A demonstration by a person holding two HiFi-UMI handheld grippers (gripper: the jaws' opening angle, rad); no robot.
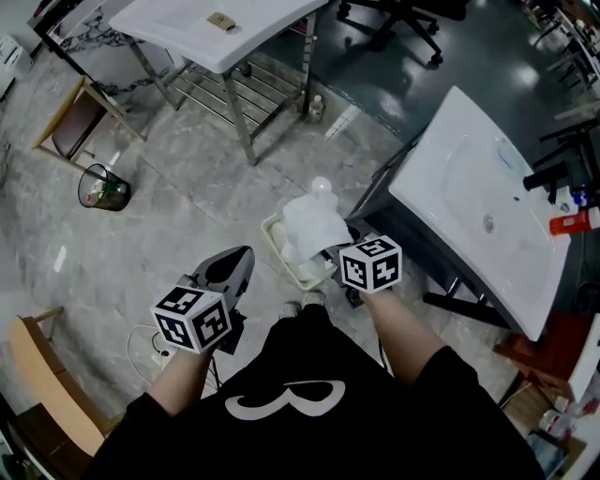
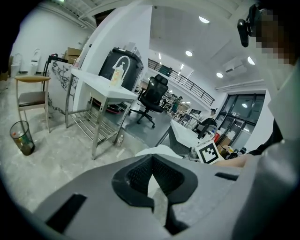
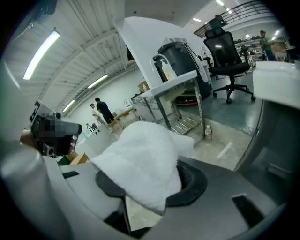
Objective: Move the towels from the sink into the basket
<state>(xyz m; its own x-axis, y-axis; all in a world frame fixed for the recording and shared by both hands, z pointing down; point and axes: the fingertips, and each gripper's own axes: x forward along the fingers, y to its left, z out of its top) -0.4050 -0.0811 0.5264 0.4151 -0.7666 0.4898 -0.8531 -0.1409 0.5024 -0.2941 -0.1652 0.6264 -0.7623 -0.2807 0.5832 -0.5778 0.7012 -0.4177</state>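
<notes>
My right gripper (image 1: 330, 246) is shut on a white towel (image 1: 314, 223), which hangs just above a cream basket (image 1: 274, 232) on the floor. In the right gripper view the towel (image 3: 140, 161) bulges out over the jaws of the right gripper (image 3: 150, 190) and hides the tips. The white sink (image 1: 469, 187) stands to the right, and no towel shows in its basin. My left gripper (image 1: 232, 265) hovers left of the basket, its jaws together and empty. The left gripper (image 2: 152, 180) shows closed there too, with the towel (image 2: 157, 150) just beyond it.
A black tap (image 1: 548, 176) and a red bottle (image 1: 572, 222) sit at the sink's far side. A white metal-framed table (image 1: 216, 28), a waste bin (image 1: 103, 187) and a wooden chair (image 1: 75, 117) stand further off. Another wooden chair (image 1: 37, 394) is at lower left.
</notes>
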